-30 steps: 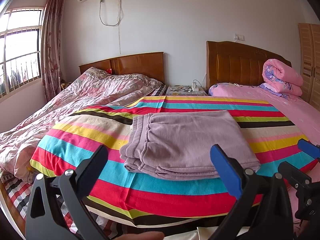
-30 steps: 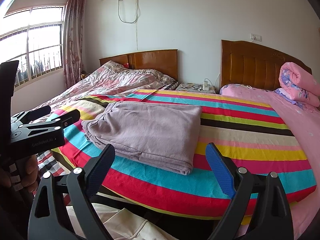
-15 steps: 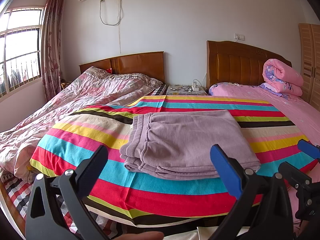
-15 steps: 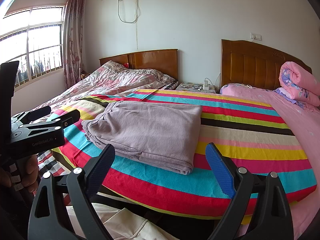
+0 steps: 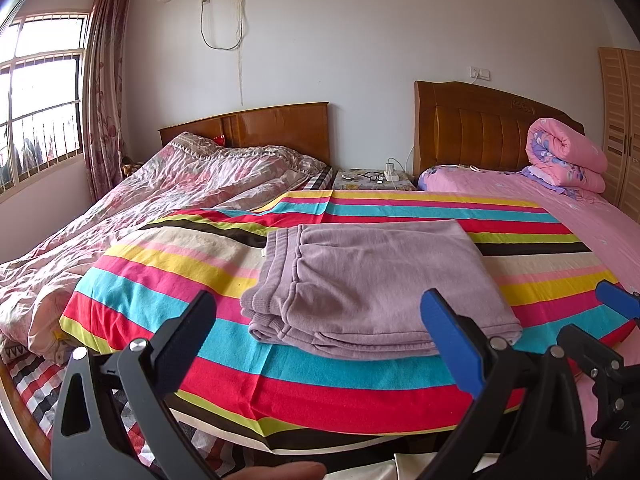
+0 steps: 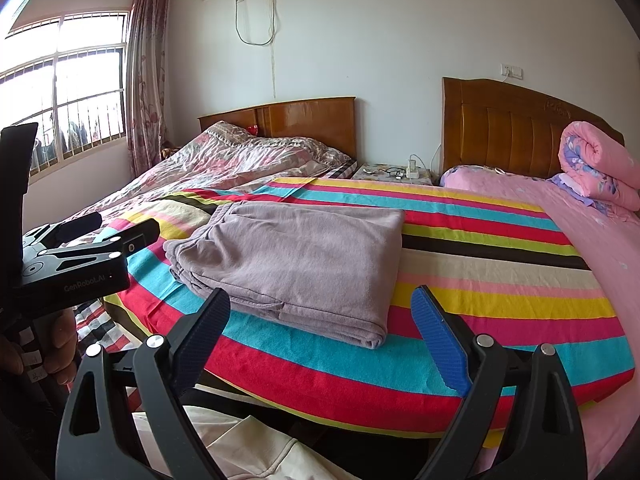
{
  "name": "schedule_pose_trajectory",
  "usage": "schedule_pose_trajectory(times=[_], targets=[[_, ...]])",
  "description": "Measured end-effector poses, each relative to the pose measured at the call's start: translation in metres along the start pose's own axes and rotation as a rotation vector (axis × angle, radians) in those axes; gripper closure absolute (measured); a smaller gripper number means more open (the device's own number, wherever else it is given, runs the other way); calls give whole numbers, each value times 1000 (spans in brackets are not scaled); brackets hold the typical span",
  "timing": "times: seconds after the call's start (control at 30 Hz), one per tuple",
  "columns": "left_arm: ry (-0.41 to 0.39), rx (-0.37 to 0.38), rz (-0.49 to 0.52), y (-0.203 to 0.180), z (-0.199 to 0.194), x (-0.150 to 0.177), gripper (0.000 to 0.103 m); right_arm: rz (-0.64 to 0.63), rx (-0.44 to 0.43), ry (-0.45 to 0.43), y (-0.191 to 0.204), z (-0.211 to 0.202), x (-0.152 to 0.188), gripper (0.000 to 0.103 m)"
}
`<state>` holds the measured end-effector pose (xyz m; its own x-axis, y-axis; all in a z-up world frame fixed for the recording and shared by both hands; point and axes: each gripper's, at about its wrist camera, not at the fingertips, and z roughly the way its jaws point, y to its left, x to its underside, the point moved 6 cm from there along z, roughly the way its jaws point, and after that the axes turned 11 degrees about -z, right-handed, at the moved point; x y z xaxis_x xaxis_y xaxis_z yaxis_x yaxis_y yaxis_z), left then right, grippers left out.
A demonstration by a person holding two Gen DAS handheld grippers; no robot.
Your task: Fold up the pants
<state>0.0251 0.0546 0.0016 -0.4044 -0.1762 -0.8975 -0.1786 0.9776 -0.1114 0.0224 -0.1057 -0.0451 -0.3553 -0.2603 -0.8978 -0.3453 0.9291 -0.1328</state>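
Observation:
Mauve pants (image 5: 372, 288) (image 6: 296, 260) lie folded into a flat stack on a striped blanket (image 5: 168, 292) (image 6: 500, 280), waistband toward the left. My left gripper (image 5: 320, 312) is open, held back from the bed's near edge, nothing between its fingers. My right gripper (image 6: 320, 312) is open too, short of the bed edge, its jaws wide and empty. The right gripper's blue tip (image 5: 618, 304) shows at the right edge of the left wrist view. In the right wrist view the left gripper's body and a hand (image 6: 56, 344) sit at far left.
A rumpled floral quilt (image 5: 120, 216) covers the left bed. On the right, a pink sheet (image 6: 600, 248) with a rolled pink quilt (image 5: 568, 156). A nightstand with a power strip (image 5: 372, 178) stands between the headboards. Pale fabric (image 6: 240, 448) lies below the bed edge.

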Motion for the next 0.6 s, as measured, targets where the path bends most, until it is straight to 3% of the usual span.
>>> schedule_pose_trajectory(times=[0.6], targets=[[-16,8,-4,-4,-3,0,1,-3,-8,2,2,1,1,14]])
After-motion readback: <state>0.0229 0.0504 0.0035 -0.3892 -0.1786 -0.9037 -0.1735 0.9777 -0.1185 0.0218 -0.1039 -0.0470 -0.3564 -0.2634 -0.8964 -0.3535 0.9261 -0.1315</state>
